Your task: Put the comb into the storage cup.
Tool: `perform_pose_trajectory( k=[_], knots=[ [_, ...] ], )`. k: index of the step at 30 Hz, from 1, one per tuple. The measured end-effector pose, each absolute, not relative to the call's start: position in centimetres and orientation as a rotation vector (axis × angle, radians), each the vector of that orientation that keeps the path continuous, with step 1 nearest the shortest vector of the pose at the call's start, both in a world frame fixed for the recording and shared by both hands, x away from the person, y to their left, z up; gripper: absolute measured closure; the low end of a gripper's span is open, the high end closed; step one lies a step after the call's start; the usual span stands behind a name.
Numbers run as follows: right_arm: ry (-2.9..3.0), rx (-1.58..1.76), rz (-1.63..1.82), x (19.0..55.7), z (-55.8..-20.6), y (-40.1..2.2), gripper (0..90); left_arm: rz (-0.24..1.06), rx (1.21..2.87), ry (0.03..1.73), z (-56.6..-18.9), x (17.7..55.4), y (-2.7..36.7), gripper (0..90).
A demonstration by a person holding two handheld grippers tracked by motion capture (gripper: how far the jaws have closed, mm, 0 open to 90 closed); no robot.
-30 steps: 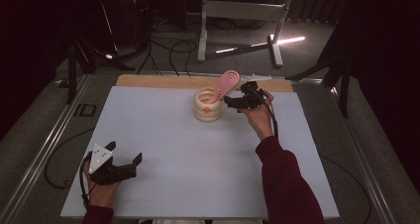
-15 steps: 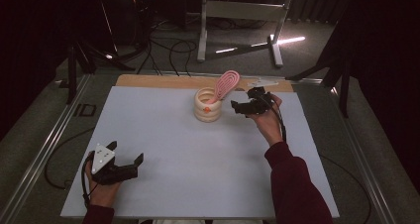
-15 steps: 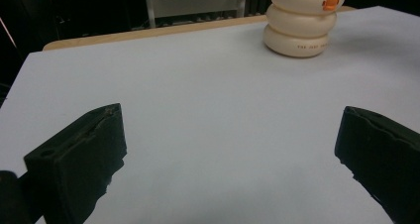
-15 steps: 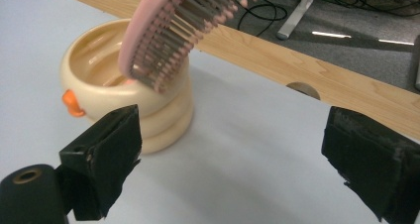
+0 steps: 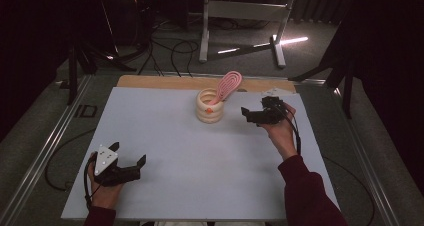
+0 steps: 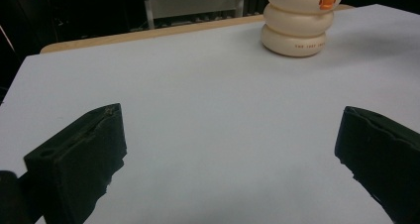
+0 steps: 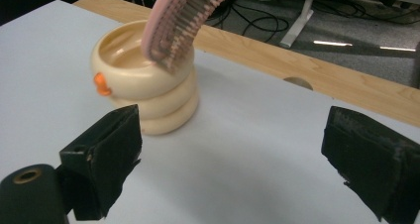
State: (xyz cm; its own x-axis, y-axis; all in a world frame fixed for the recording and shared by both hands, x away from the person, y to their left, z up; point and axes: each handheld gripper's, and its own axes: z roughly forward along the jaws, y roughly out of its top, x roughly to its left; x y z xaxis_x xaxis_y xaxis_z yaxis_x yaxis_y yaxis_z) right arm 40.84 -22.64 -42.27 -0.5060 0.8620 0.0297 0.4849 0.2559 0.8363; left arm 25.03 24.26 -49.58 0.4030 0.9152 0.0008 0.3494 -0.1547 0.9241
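Hairbrush parked in its cup, both hands free

Pink hairbrush (image 5: 227, 85) stands handle-down in the cream ringed cup (image 5: 209, 107) near the far edge of the white bench (image 5: 200, 186), leaning on the rim so it stays upright. I hold my right gripper (image 5: 252, 114) just beside the cup, fingers spread and empty, aimed at it. My left gripper (image 5: 127, 163) rests well apart near my edge, fingers spread too, out of the way.

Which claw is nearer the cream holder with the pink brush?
The right claw, open beside the cream holder; the left claw sits far off at the near table edge.
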Motion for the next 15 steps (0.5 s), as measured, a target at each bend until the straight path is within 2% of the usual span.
perform_pose_trajectory(
  k=[15],
  knots=[
    [2.065, 1.169, 1.219, 35.0, -44.3, -24.5, 9.2, 0.741, 1.719, 1.109, -49.6, 25.0, 24.0, 0.0]
  ],
)
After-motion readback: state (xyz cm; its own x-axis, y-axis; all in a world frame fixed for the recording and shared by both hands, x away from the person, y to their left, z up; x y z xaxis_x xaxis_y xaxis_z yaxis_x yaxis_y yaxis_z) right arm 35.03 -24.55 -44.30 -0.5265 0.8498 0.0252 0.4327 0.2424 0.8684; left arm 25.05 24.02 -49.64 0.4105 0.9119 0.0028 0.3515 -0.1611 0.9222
